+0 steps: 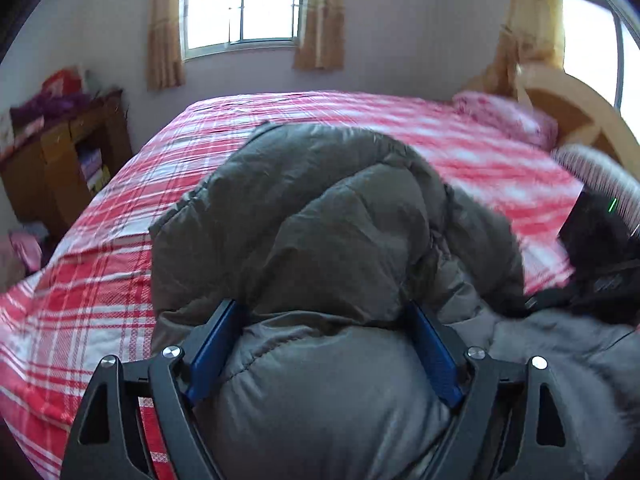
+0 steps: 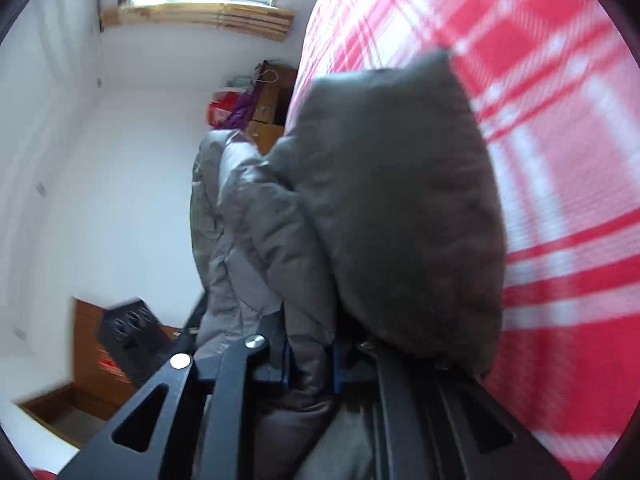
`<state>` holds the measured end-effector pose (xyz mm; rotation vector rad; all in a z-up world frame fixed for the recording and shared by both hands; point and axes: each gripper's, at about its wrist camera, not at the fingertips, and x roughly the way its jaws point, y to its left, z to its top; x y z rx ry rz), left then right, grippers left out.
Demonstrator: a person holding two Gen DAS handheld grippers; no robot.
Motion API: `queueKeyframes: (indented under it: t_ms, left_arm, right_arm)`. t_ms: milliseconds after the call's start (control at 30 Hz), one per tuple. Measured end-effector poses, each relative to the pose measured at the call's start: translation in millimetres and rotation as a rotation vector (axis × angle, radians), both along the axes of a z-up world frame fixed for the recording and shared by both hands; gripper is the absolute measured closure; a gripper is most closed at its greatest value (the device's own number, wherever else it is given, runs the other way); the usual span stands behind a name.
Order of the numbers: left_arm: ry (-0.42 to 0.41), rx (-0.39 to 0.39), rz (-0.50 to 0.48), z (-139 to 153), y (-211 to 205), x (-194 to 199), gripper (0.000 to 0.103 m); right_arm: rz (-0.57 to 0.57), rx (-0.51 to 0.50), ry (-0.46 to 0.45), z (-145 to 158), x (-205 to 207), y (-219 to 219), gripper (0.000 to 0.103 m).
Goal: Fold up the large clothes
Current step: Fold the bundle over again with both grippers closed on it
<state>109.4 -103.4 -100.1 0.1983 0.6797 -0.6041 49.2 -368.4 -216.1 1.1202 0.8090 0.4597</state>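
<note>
Puffy grey jacket (image 1: 320, 220) bulges between the wide-spread fingers of the left tool (image 1: 324, 316), whose blue pads flank it without squeezing. It lies heaped on the red plaid bed (image 1: 120, 208) near the front edge. Right tool (image 2: 310, 354) pinches a jacket fold.

Jacket (image 1: 320, 220) lower part cut off; pillow (image 1: 508, 116) motion-blurred.

One grey puffer jacket (image 1: 340, 216), one plaid bed (image 1: 100, 280), one pink pillow (image 1: 508, 116), two windows (image 1: 240, 4)
</note>
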Motion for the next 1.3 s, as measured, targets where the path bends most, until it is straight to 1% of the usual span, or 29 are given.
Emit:
queueKeyframes:
  t_ms: [33, 100, 133, 167, 200, 233, 300, 367, 433, 467, 500, 533, 567, 600, 667, 700, 733, 767, 800, 833, 867, 900, 933, 967, 1033, 1067, 1100, 1200, 1300]
  left_arm:
    - [-0.015, 0.027, -0.009, -2, -4, -3, 0.017]
    - [-0.038, 0.053, -0.011, -5, -5, -7, 0.017]
    - [-0.042, 0.053, -0.010, -6, -4, -8, 0.017]
    - [-0.047, 0.049, -0.006, -7, -2, -9, 0.017]
    - [-0.050, 0.048, -0.001, -8, -1, -10, 0.017]
    - [-0.054, 0.048, 0.003, -9, 0, -12, 0.017]
    - [-0.067, 0.052, 0.009, -10, 2, -16, 0.017]
    - [-0.073, 0.040, 0.020, -10, 8, -18, 0.017]
    - [-0.075, 0.020, 0.033, -8, 14, -18, 0.017]
    - [-0.076, 0.010, 0.037, -7, 17, -18, 0.017]
    - [-0.078, -0.007, 0.053, -3, 24, -19, 0.017]
    - [-0.078, -0.022, 0.073, 0, 31, -19, 0.017]
    - [-0.076, -0.045, 0.088, 3, 39, -19, 0.017]
    - [-0.075, -0.088, 0.116, 10, 51, -19, 0.017]
    - [-0.091, -0.161, 0.180, 22, 72, -16, 0.017]
    - [-0.102, -0.183, 0.216, 28, 80, -13, 0.017]
    - [-0.106, -0.195, 0.237, 32, 84, -9, 0.017]
    - [-0.100, -0.192, 0.231, 33, 83, -5, 0.017]
    - [-0.097, -0.173, 0.217, 32, 77, -1, 0.017]
    - [-0.103, -0.147, 0.207, 30, 70, 0, 0.017]
    - [-0.105, -0.126, 0.195, 27, 62, -1, 0.017]
    - [-0.090, -0.092, 0.162, 19, 49, 2, 0.017]
    - [-0.079, -0.066, 0.147, 13, 39, 1, 0.017]
    - [-0.077, -0.034, 0.136, 6, 29, 1, 0.017]
    - [-0.095, -0.009, 0.120, -4, 15, -3, 0.016]
    - [-0.093, -0.001, 0.114, -9, 12, -1, 0.015]
    - [-0.084, 0.007, 0.108, -14, 9, 0, 0.015]
    - [-0.042, 0.017, 0.105, -27, 6, 7, 0.014]
    - [-0.018, 0.048, 0.097, -32, 0, 8, 0.013]
  right_arm:
    - [-0.004, -0.086, 0.003, 13, -7, -2, 0.083]
    - [-0.008, -0.228, 0.028, 37, -18, -5, 0.069]
    - [-0.016, -0.283, 0.039, 47, -22, -7, 0.045]
    - [-0.044, -0.366, 0.047, 63, -30, -11, 0.018]
    - [-0.075, -0.418, 0.047, 74, -35, -14, 0.007]
    - [-0.115, -0.478, 0.056, 87, -40, -18, 0.000]
    - [-0.161, -0.550, 0.062, 103, -41, -25, 0.000]
    - [-0.166, -0.606, 0.105, 111, -30, -26, 0.000]
    - [-0.112, -0.603, 0.164, 99, -9, -16, 0.000]
    - [-0.074, -0.595, 0.225, 88, 5, -9, 0.000]
    - [-0.055, -0.591, 0.248, 83, 7, -1, 0.002]
    - [-0.035, -0.586, 0.250, 78, 13, 4, 0.019]
    - [-0.016, -0.595, 0.226, 77, 17, 15, 0.044]
    - [-0.002, -0.628, 0.186, 82, 18, 28, 0.050]
    - [0.000, -0.699, 0.109, 97, 16, 50, 0.070]
    - [0.013, -0.687, 0.050, 103, 15, 58, 0.072]
    - [0.032, -0.619, -0.011, 107, 14, 62, 0.075]
    - [0.042, -0.533, -0.050, 105, 16, 60, 0.075]
    - [0.046, -0.396, -0.069, 95, 21, 55, 0.075]
    - [0.044, -0.275, -0.057, 77, 29, 47, 0.077]
    - [0.031, -0.185, -0.034, 56, 35, 40, 0.080]
    - [0.023, -0.132, -0.020, 43, 38, 36, 0.082]
    - [0.005, -0.041, -0.002, 18, 42, 27, 0.087]
    - [-0.011, 0.016, 0.002, 4, 44, 20, 0.089]
    - [-0.042, 0.120, -0.001, -18, 40, 8, 0.092]
    - [-0.047, 0.136, -0.005, -22, 36, 11, 0.094]
    - [-0.042, 0.124, -0.011, -23, 35, 9, 0.094]
    - [-0.020, 0.029, -0.019, -16, 28, 7, 0.095]
    - [-0.020, 0.023, -0.004, -16, 28, 7, 0.096]
